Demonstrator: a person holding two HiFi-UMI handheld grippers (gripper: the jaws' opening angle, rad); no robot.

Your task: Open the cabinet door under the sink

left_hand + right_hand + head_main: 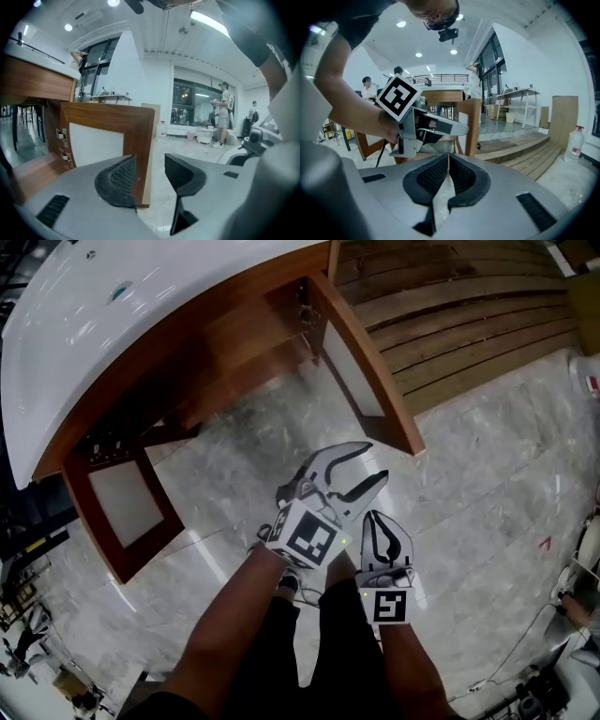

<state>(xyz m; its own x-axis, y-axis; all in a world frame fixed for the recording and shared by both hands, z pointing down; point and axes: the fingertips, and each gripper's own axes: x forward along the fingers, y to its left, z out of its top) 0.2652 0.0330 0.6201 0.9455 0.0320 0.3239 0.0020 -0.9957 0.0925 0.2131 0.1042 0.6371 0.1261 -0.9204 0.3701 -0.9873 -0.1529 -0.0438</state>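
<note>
A white sink (pixel 94 306) tops a curved wooden cabinet (pixel 220 338). Both of its doors stand swung out. The right door (pixel 361 357) reaches toward me and the left door (pixel 89 512) angles out at the lower left. My left gripper (pixel 372 465) hovers over the floor just short of the right door's free end, open, with nothing between its pads. In the left gripper view that door's edge (pixel 146 154) shows beyond the open left gripper (pixel 150 180). My right gripper (pixel 378 519) sits behind and below the left one, shut and empty (pixel 448 164).
Wooden decking steps (pixel 469 315) run along the upper right, beside the cabinet. The floor is grey marble (pixel 487 484). Cables and clutter line the frame edges. People stand far off in the room (pixel 224 112). A plastic bottle (pixel 573 143) stands by the steps.
</note>
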